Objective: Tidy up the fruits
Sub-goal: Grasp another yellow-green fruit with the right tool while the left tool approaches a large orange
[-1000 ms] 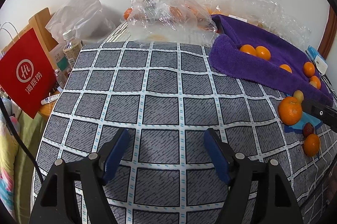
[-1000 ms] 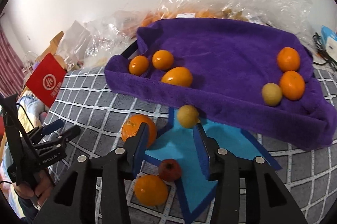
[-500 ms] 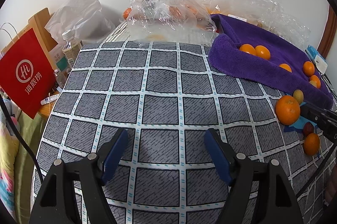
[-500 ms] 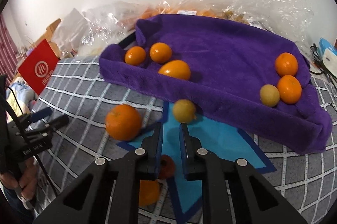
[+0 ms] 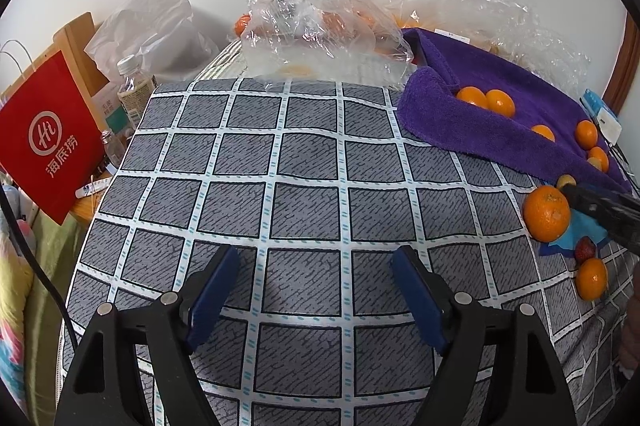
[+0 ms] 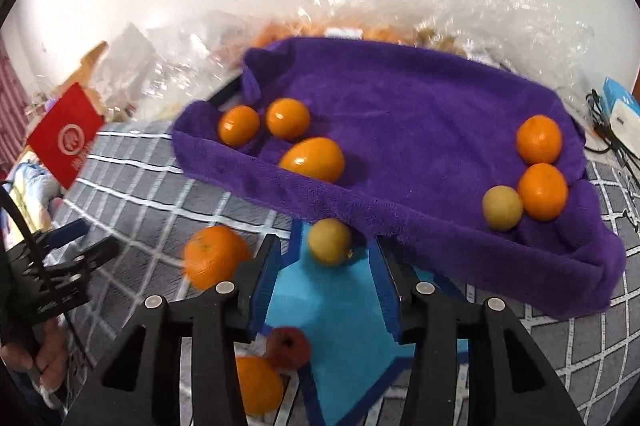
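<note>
A purple towel [image 6: 400,105] holds several oranges and one yellow-green fruit [image 6: 502,207]. A second yellow-green fruit [image 6: 329,241] lies in front of the towel, on a blue mat [image 6: 320,306]. My right gripper [image 6: 325,276] hovers over the mat with its jaws opening. This second fruit sits just ahead of the fingertips, and the pads do not touch it. A large orange [image 6: 216,260] lies left of the left finger. A small red fruit [image 6: 289,344] and another orange [image 6: 256,386] lie below the gripper. My left gripper [image 5: 316,286] is opening over the checked cover, holding nothing.
A grey checked cover [image 5: 300,161] spans the surface. Clear plastic bags [image 5: 316,25] with more fruit lie along the back wall. At the left edge are a red paper bag [image 5: 44,141] and bottles [image 5: 134,91]. White and blue boxes [image 6: 624,109] with cables sit at the far right.
My right gripper was shut half a second ago and its jaws now stand apart, nearer the yellow-green fruit on the mat. The left gripper's jaws have widened slightly.
</note>
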`<state>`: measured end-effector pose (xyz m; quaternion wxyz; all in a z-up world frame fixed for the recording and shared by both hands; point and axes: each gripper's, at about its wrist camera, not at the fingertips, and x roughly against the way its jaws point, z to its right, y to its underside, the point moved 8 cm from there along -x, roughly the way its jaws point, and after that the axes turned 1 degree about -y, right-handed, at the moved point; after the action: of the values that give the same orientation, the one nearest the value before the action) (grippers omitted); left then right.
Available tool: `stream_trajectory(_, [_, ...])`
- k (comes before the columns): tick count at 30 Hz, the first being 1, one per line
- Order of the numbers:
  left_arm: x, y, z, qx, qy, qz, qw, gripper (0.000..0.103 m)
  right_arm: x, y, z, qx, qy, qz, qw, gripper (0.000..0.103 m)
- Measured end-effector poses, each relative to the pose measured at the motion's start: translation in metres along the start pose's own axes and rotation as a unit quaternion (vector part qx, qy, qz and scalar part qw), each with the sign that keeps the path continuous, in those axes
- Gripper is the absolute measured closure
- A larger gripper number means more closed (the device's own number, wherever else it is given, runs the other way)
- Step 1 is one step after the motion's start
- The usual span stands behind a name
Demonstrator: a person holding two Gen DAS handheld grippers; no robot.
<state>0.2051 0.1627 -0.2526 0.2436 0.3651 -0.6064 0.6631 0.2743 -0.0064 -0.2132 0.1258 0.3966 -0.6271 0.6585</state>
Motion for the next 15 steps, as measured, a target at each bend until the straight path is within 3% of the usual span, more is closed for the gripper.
stream_trajectory(2, [0.000,-0.001,-0.001,0.002,0.003,0.001,1.0000,0.025,-0.010,0.000,0.002,-0.001,0.018,-0.014,1.000,0.076])
stream_trajectory(3, [0.000,-0.001,-0.001,0.004,0.004,0.002,1.0000,0.025,-0.009,-0.002,0.002,0.003,0.024,-0.008,1.000,0.078])
stream_trajectory(11, [0.001,0.001,0.002,-0.008,-0.005,-0.001,1.0000,0.024,0.035,0.013,0.023,-0.017,0.008,0.021,1.000,0.078])
stream_trajectory(13, [0.002,0.006,-0.001,-0.003,-0.016,-0.007,0.9998,0.009,0.049,0.021,0.038,-0.017,0.020,0.030,0.999,0.078])
stream_trajectory(15, [0.002,0.010,-0.005,0.012,-0.016,-0.016,0.9997,0.005,0.063,0.030,0.051,-0.016,0.031,0.038,0.999,0.078])
